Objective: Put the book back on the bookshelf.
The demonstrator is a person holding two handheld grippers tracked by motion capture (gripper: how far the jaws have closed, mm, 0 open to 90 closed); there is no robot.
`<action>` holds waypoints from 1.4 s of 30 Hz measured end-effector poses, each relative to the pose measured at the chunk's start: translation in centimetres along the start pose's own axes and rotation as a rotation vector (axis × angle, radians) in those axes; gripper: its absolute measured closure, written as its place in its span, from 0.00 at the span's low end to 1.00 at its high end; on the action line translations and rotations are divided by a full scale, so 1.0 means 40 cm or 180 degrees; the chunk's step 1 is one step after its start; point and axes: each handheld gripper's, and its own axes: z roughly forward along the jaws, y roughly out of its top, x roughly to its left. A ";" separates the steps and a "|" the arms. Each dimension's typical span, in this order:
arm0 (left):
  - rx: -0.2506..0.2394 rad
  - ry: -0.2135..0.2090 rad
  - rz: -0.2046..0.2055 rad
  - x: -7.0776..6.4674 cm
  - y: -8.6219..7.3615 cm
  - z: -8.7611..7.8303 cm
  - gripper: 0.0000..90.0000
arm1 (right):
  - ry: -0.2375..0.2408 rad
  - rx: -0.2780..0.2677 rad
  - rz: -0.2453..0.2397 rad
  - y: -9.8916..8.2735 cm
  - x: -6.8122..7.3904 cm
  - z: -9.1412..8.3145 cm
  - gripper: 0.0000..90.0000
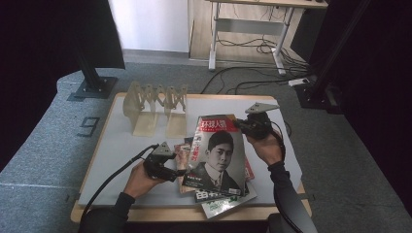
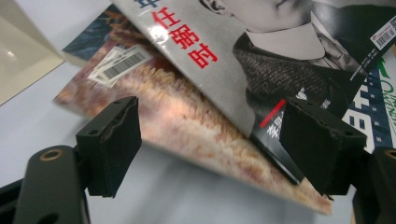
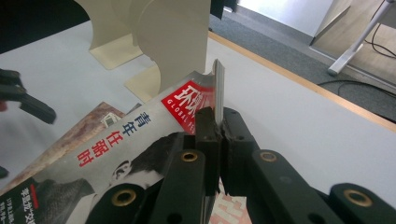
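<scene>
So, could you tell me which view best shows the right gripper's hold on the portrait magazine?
The right gripper view: the right gripper is shut on the portrait magazine at its top edge. The high view shows that hold small; the left gripper view shows the cover's lower part.

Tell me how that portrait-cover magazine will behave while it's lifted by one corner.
The magazine is thin and glossy, so it will probably flop and sag away from the right gripper pinching its top corner. Its slick cover may slip; it seems light.

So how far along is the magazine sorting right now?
Done: nothing stands in the rack yet. In hand: the right gripper pinches the top magazine at its upper corner, tilting it off the stack; the left gripper waits open beside it. Left: the remaining magazines.
</scene>
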 end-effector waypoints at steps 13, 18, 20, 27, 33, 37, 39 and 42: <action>0.0119 -0.0248 0.0057 -0.001 0.020 0.075 0.21 | 0.0079 -0.0108 -0.0109 0.037 0.024 -0.018 0.96; 0.0090 -0.0341 0.0085 -0.004 0.019 0.080 0.25 | 0.0112 -0.0141 -0.0169 0.046 0.035 -0.022 0.96; 0.0097 -0.0306 0.0105 -0.009 0.018 0.079 0.28 | 0.0128 -0.0142 -0.0188 0.048 0.038 -0.022 0.96; 0.0151 -0.0348 0.0080 -0.012 0.019 0.068 0.43 | 0.0165 -0.0157 -0.0198 0.048 0.041 -0.022 0.95; 0.0177 -0.0341 0.0110 -0.018 0.021 0.059 0.53 | 0.0176 -0.0160 -0.0207 0.049 0.043 -0.022 0.95; 0.0139 -0.0324 0.0131 -0.020 0.024 0.046 0.63 | 0.0178 -0.0171 -0.0201 0.051 0.044 -0.022 0.95; 0.0116 -0.0308 0.0147 -0.022 0.026 0.042 0.67 | 0.0172 -0.0176 -0.0201 0.051 0.044 -0.022 0.95; 0.0107 -0.0330 0.0130 -0.020 0.026 0.039 0.70 | 0.0170 -0.0190 -0.0193 0.052 0.044 -0.024 0.95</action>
